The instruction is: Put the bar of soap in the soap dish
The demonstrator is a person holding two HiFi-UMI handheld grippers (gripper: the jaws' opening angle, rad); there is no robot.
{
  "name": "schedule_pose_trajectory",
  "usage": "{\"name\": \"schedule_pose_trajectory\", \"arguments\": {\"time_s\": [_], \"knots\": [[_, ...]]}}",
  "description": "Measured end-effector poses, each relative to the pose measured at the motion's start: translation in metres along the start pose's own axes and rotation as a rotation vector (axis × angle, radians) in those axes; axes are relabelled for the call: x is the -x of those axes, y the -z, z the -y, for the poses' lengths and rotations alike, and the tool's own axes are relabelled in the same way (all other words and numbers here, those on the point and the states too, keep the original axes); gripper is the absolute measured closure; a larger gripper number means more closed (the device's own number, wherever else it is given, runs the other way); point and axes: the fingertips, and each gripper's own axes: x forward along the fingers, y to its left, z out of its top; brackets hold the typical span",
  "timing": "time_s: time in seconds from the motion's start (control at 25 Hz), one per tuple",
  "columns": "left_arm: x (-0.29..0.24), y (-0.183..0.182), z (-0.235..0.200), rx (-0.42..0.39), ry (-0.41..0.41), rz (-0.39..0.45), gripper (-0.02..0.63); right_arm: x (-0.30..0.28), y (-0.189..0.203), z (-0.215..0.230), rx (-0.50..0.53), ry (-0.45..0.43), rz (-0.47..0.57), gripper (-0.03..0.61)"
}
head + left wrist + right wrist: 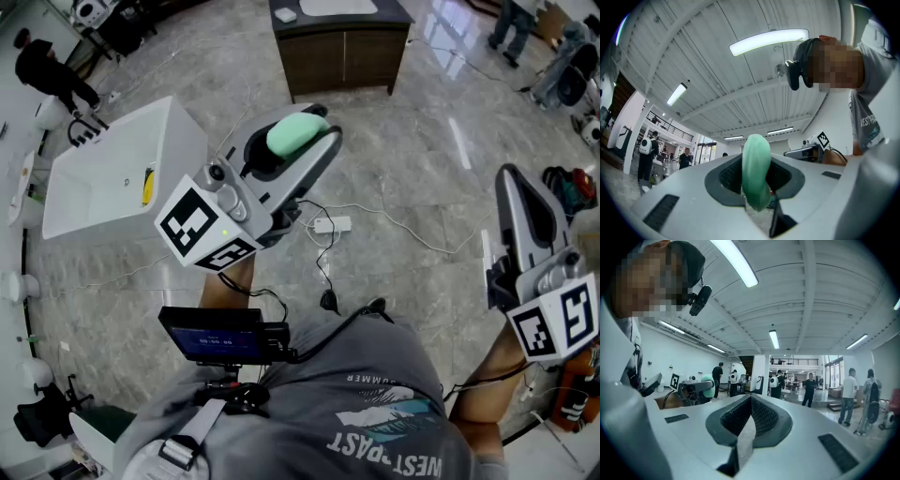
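One soap bar: we see it clamped upright in left tool, nearest the white tub.
Right tool: closed, empty.

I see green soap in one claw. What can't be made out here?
Soap dish: not identifiable in any view.
Yellow item on the white tub: too small to name, head view.
Chest-mounted screen: readout too small, head view.
Bar of soap: sides covered by left claw pads, left gripper view.
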Motion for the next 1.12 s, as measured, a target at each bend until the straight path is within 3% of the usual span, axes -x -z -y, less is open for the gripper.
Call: {"name": "schedule_pose_trajectory", "arguments": {"time_s": [0.52,1.12], "knots": [[-0.069,0.023,0.04,-0.025,-0.007,-0.039,0.5,0.049,0.014,0.067,-0.034,-0.019,0.038,0.572],[-0.23,0.079,0.131,-0.043,-0.047,-0.097,0.5,0.152,0.046,0.224,-0.1,-0.057,0.057,0.572]]}}
